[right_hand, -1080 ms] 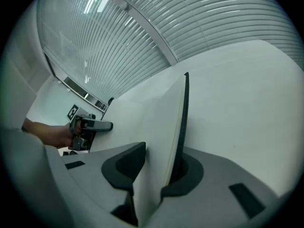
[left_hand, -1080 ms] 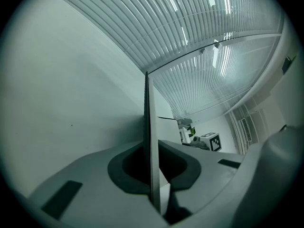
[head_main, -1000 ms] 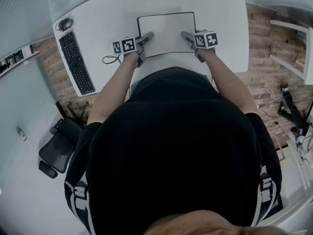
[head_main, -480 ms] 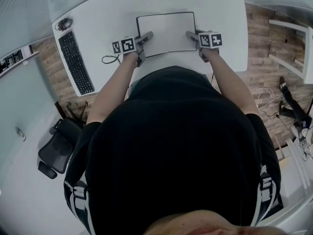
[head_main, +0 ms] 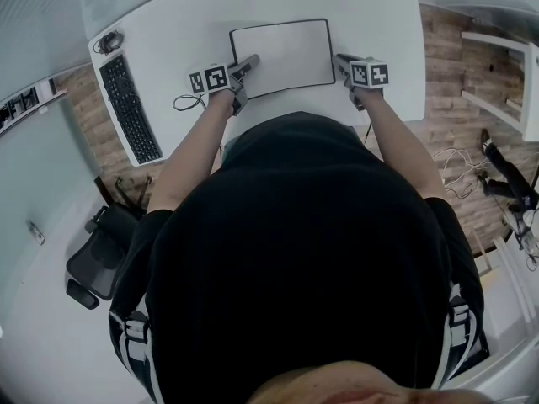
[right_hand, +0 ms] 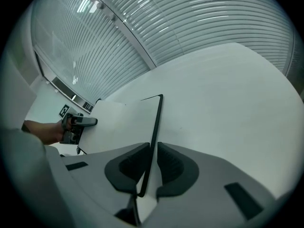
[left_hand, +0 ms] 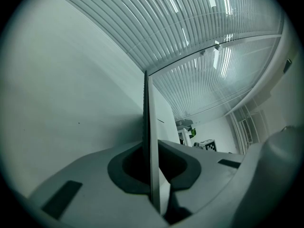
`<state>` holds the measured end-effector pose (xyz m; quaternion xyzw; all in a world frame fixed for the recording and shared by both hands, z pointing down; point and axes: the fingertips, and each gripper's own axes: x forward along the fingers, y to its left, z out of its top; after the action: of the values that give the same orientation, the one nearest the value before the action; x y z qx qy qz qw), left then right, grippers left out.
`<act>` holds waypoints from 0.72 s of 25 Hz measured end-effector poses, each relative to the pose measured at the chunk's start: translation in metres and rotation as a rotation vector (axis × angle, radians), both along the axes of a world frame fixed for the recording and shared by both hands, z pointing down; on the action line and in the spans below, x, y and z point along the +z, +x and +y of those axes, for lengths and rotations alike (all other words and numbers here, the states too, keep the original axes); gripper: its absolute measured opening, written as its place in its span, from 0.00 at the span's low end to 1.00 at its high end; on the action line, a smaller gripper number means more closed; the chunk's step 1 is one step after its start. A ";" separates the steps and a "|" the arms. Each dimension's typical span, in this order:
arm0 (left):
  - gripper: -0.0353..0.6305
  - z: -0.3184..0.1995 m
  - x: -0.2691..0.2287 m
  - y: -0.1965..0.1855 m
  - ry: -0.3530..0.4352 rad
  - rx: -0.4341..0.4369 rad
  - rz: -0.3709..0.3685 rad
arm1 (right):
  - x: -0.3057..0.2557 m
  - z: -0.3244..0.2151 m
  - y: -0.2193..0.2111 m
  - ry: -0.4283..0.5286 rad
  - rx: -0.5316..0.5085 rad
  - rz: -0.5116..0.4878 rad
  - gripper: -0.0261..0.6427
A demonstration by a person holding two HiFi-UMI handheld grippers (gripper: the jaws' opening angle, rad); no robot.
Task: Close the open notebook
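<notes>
Pinches the left edge of the open notebook [head_main: 280, 55] tight between the fingers [left_hand: 90, 184] of the left gripper [head_main: 252, 61], with the white pages lying flat on the worktop [head_main: 370, 23] out past those fingertips. Has just been closing the fingers of the right gripper [head_main: 340, 59] to a narrow slot, with the thin dark right edge of the notebook between them and a little gap showing beside it. Leaves the keyboard [head_main: 130, 108] well away, out past the left fingers' outer side.
</notes>
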<state>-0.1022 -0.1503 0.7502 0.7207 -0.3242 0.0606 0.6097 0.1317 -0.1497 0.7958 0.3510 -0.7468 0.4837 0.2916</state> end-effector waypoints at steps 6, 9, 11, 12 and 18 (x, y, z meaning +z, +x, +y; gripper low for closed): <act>0.13 -0.001 -0.002 0.001 0.003 0.007 -0.003 | -0.002 0.000 -0.004 0.016 -0.012 -0.008 0.11; 0.13 -0.001 -0.001 0.000 -0.003 0.009 -0.005 | 0.000 0.000 -0.009 0.017 -0.030 0.000 0.11; 0.13 -0.001 -0.002 0.000 -0.003 0.011 -0.006 | 0.003 0.002 -0.011 0.014 -0.041 0.007 0.11; 0.13 -0.001 -0.003 0.000 0.000 0.013 -0.007 | 0.004 0.003 -0.011 0.012 -0.046 0.011 0.11; 0.14 -0.003 -0.004 -0.001 0.024 0.031 -0.034 | 0.008 0.003 -0.013 0.022 -0.075 0.022 0.10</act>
<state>-0.1033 -0.1531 0.7459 0.7318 -0.3240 0.0786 0.5944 0.1185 -0.1464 0.8037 0.3313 -0.7615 0.4601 0.3140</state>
